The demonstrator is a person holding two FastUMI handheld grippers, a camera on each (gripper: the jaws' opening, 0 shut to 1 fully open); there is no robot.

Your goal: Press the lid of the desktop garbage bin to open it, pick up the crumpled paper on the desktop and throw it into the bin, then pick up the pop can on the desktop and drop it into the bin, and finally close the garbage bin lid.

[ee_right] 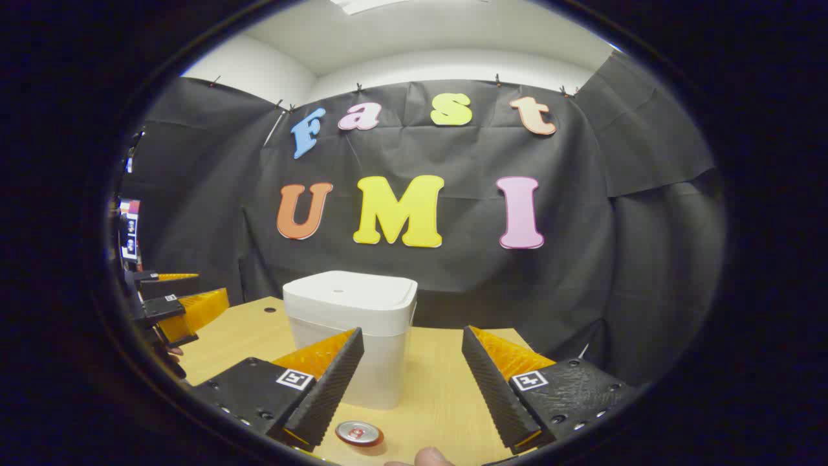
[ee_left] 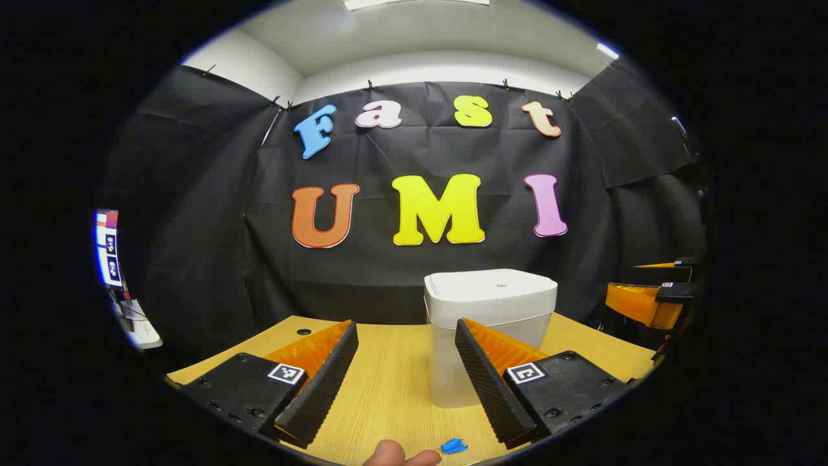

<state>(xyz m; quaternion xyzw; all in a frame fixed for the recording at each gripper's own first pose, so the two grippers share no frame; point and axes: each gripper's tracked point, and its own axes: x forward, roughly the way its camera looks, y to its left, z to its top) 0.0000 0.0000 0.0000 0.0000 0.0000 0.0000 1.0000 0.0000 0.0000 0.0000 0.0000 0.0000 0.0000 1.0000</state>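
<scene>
The white desktop bin (ee_left: 490,336) stands on the wooden table (ee_left: 388,382) with its lid (ee_left: 491,288) down. My left gripper (ee_left: 406,327) hovers just in front of it, open and holding nothing. A small blue crumpled paper (ee_left: 454,446) lies on the table below and between its fingers. In the right gripper view the bin (ee_right: 352,349) stands ahead to the left, lid (ee_right: 349,291) flat. My right gripper (ee_right: 412,333) is open and empty. A pop can (ee_right: 359,433) stands upright by its left finger, with its silver top showing.
The right gripper (ee_left: 647,301) shows at the far right of the left gripper view, and the left gripper (ee_right: 178,307) at the far left of the right gripper view. A person's fingertip (ee_left: 394,454) pokes in at the bottom. The black booth wall stands close behind the table.
</scene>
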